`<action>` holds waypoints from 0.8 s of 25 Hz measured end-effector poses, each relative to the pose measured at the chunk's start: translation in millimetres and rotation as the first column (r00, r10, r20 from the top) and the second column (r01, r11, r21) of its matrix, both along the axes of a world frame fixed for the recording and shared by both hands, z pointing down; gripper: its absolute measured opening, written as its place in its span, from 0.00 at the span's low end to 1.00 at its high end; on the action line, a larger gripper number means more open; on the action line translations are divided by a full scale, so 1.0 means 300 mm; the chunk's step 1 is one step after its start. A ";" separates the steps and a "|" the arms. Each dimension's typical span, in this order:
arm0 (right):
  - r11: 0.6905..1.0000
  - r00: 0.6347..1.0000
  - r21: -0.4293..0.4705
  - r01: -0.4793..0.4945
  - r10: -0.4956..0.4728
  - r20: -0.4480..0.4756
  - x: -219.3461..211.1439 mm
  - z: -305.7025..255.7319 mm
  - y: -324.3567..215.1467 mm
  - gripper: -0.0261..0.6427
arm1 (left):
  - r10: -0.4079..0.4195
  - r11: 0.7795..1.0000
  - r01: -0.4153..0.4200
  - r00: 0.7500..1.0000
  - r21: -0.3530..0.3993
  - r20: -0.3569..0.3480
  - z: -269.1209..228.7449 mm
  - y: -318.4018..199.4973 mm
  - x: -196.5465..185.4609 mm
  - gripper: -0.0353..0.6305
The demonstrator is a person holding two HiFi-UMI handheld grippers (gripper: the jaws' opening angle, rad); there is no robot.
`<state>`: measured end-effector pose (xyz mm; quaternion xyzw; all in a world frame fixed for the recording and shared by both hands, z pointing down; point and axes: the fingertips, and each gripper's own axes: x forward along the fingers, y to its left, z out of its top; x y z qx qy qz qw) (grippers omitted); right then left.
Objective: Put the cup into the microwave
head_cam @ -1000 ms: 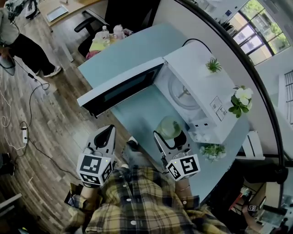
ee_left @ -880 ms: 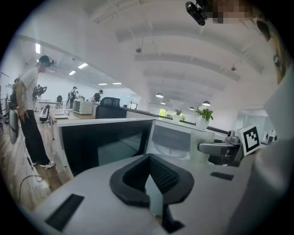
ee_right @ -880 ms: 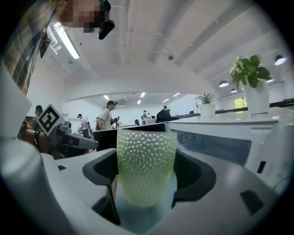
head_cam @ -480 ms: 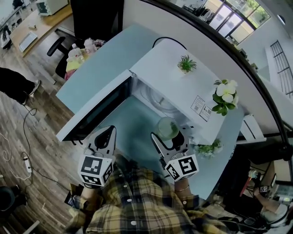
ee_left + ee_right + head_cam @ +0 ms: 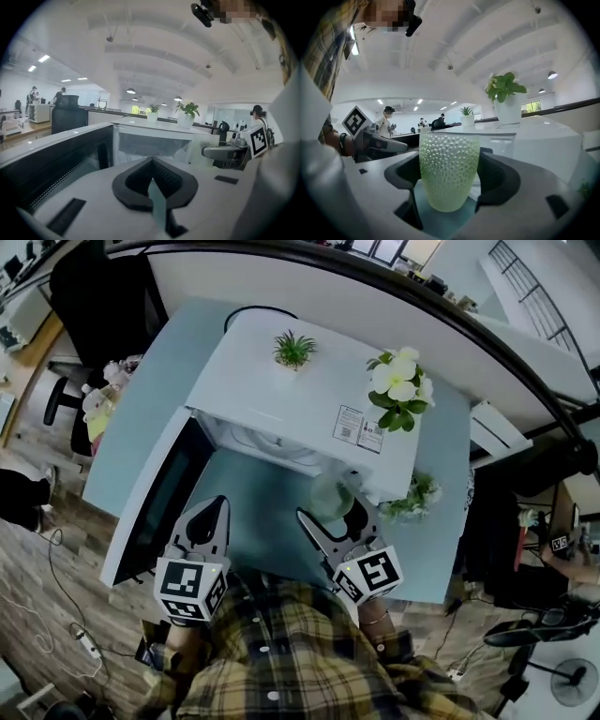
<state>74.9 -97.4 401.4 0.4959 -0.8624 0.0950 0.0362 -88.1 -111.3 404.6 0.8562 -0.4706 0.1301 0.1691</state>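
Dimpled green cup is clamped mid-body by the right gripper; seemingly light, slippery, fragile. Left gripper is closed, empty.

Bright, even light from ceiling lamps (fisheye bending, dark corners), with soft foreground.

cup: pale green, dimpled, upright, clamped in right hand-held gripper | just before microwave: white, door swung wide, on counter
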 end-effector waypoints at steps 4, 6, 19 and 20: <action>0.995 0.995 -0.013 -0.096 0.095 -0.013 0.042 0.001 0.020 0.59 | 0.121 0.993 -0.121 0.993 -0.004 -0.004 -0.001 -0.031 0.075 0.04; 0.993 0.993 -0.019 -0.119 0.119 -0.014 0.045 0.003 0.021 0.59 | 0.151 0.989 -0.151 0.989 -0.006 -0.010 0.000 -0.040 0.096 0.04; 0.984 0.983 -0.040 -0.176 0.173 -0.053 0.011 0.028 0.033 0.59 | 0.247 0.968 -0.248 0.968 -0.026 -0.033 0.032 -0.042 0.119 0.04; 0.984 0.984 -0.038 -0.174 0.172 -0.055 0.007 0.029 0.030 0.59 | 0.247 0.968 -0.248 0.968 -0.026 -0.033 0.034 -0.041 0.117 0.04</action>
